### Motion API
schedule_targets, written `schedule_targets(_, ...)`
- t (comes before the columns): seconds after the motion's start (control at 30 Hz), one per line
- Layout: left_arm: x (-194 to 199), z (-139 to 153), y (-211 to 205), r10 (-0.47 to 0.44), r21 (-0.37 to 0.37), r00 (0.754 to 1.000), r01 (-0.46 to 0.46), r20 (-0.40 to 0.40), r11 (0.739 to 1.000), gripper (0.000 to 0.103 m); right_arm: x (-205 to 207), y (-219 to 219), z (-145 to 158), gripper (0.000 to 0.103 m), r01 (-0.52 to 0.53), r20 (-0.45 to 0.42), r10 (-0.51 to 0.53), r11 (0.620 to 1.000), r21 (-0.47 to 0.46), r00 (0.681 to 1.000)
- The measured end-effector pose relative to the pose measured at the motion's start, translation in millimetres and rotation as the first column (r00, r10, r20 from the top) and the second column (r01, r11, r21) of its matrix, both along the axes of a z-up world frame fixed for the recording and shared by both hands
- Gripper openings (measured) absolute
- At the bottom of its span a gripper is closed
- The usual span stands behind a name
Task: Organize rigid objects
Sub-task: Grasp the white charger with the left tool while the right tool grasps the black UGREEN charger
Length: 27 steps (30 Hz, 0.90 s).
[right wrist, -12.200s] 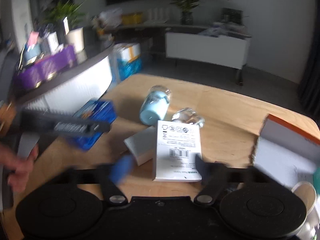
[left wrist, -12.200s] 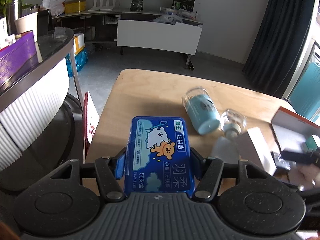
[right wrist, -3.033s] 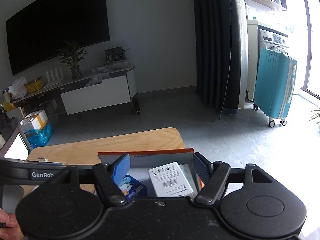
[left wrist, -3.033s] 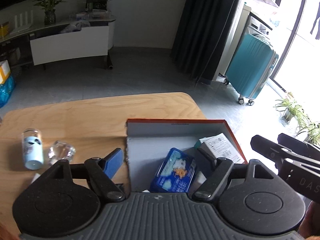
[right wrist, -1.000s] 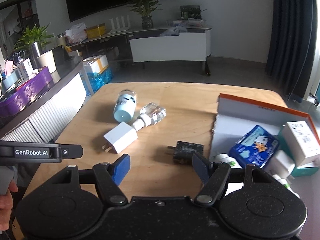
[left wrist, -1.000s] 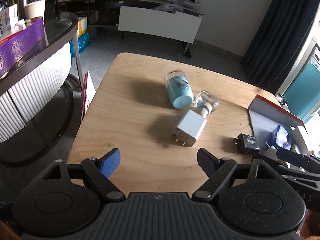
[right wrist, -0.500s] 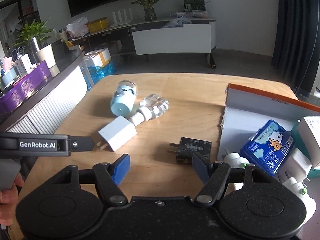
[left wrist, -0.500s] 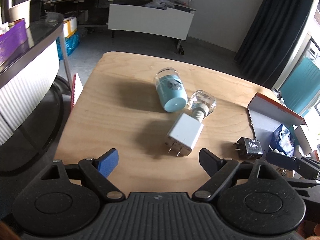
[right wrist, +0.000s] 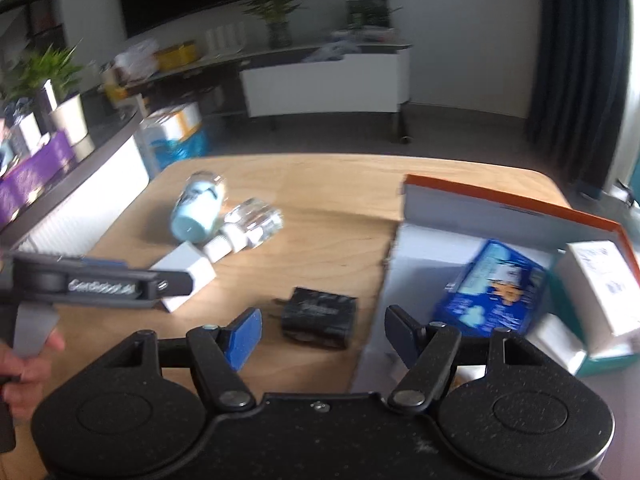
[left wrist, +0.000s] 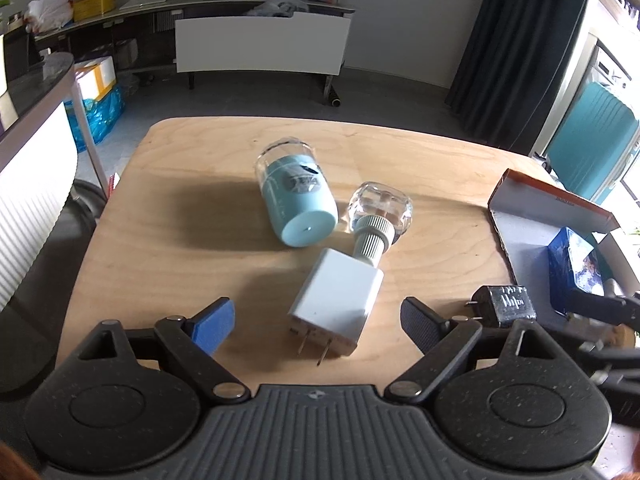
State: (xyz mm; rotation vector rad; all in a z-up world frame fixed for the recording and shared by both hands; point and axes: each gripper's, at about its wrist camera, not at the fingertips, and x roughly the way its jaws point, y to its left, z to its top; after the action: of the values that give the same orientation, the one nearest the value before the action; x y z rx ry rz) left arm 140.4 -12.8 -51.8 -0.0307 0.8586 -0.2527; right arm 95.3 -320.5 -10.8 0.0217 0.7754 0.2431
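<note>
A white plug charger point(left wrist: 338, 300) lies prongs toward me on the wooden table point(left wrist: 180, 220), between the fingers of my left gripper point(left wrist: 316, 322). Its jaws are opening and its pads do not touch the charger. Behind it lie a light-blue bottle point(left wrist: 298, 204) and a clear glass bottle point(left wrist: 378, 216). A black adapter point(right wrist: 320, 316) lies just beyond my right gripper point(right wrist: 322, 334), which is open and holds nothing. The orange-rimmed box point(right wrist: 500, 200) at the right holds a blue tin point(right wrist: 492, 292) and a white carton point(right wrist: 600, 280).
The table's left edge drops to a dark chair and a white ribbed counter point(left wrist: 28, 184). The box wall point(right wrist: 394, 264) stands right of the black adapter. A hand point(right wrist: 24, 364) holds the left gripper at the left of the right wrist view.
Both grippers have come forward and lower over the table. The white charger now sits between the left fingers, which stand wider apart. The right view has blurred.
</note>
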Motion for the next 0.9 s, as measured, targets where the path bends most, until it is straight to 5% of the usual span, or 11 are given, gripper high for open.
schedule_targets(0.3, 9, -12, -7, -0.034, 0.037, 0.999, 0.033, 0.032, 0.999, 0.086, 20, 26, -17, 0.082, 0.058, -0.055, -0.062, 0.997, -0.059, 0.997)
schedule_targets(0.37, 7, -12, -8, -0.049, 0.055, 0.998, 0.046, 0.049, 0.997, 0.078, 26, 23, -19, 0.083, 0.085, -0.078, -0.088, 0.996, -0.038, 0.993)
schedule_targets(0.5, 0, -11, -8, -0.084, 0.063, 0.994, 0.079, 0.076, 0.995, 0.043, 31, 23, -23, 0.081, 0.090, -0.102, -0.094, 0.995, -0.043, 0.990)
schedule_targets(0.53, 0, -11, -7, -0.078, 0.061, 0.994, 0.074, 0.076, 0.995, 0.042, 31, 24, -24, 0.074, 0.090, -0.098, -0.093, 0.995, -0.043, 0.991)
schedule_targets(0.9, -16, 3, 5, -0.002, -0.006, 0.996, 0.003, 0.089, 1.000, 0.041, 14, 37, -2, 0.072, 0.034, -0.041, -0.034, 0.999, -0.004, 0.999)
